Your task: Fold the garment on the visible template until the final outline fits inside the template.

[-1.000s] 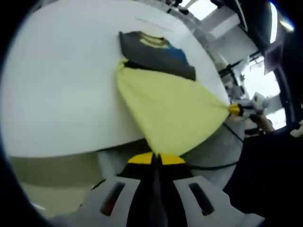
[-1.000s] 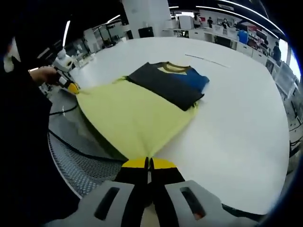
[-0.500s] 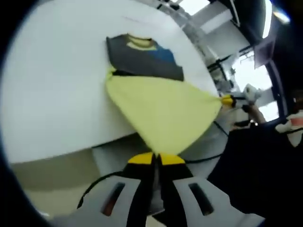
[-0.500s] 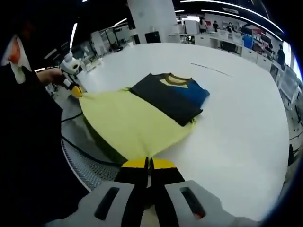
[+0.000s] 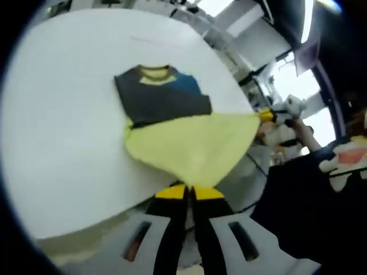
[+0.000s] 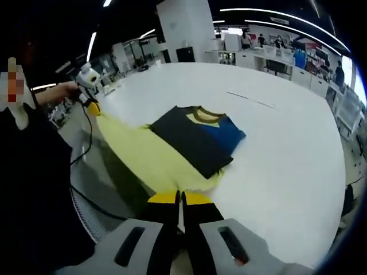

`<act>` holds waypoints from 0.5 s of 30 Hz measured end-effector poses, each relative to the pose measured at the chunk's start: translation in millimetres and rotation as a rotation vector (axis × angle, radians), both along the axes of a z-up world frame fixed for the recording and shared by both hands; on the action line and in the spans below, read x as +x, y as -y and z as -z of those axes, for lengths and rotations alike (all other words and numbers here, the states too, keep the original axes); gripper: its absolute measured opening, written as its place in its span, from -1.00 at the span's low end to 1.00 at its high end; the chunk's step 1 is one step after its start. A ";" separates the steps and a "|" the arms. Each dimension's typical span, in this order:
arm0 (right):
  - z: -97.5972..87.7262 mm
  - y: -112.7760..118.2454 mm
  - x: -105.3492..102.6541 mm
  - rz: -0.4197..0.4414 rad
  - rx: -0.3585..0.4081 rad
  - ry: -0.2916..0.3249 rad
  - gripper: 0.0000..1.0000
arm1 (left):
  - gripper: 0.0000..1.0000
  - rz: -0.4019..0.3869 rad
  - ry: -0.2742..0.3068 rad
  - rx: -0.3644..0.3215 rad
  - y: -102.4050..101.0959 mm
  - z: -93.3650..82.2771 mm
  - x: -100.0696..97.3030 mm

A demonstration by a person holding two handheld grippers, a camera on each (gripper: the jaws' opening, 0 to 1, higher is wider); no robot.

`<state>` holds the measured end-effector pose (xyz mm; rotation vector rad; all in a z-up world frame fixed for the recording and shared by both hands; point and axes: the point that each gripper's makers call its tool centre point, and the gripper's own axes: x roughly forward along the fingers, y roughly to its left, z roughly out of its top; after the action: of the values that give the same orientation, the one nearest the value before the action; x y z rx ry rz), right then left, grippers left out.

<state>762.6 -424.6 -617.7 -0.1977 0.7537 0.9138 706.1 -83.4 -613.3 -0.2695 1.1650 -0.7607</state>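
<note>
- Garment: lies on the white table; its dark upper part with a blue panel and an olive collar rests flat, and its yellow lower part is lifted off the table edge and stretched between my two grippers.
- Left gripper: my yellow-tipped jaws are pressed together on one corner of the yellow fabric, at the near edge of the table.
- Right gripper: my jaws are pinched narrow on the other yellow corner.
- In the left gripper view, my right gripper holds its corner beyond the table edge.
- In the right gripper view, my left gripper holds its corner at far left.
- Template: I cannot tell its outline on the table.
</note>
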 end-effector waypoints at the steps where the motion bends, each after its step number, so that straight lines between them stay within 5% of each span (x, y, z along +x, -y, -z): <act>1: -2.2 -0.3 4.9 0.002 0.001 0.004 -0.96 | -1.00 -0.002 0.006 -0.004 -0.4 -2.2 4.5; 6: -11.1 -2.0 36.7 -0.035 -0.029 0.058 -0.96 | -1.00 -0.033 0.052 -0.033 -3.9 -13.1 39.3; 15: -6.9 -8.4 95.2 -0.049 -0.038 0.081 -0.96 | -1.00 -0.080 0.071 -0.051 -10.0 -7.9 97.2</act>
<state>857.8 -416.3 -610.8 -0.2857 0.6940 0.9329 803.3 -73.3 -605.4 -0.3272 1.0624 -0.7245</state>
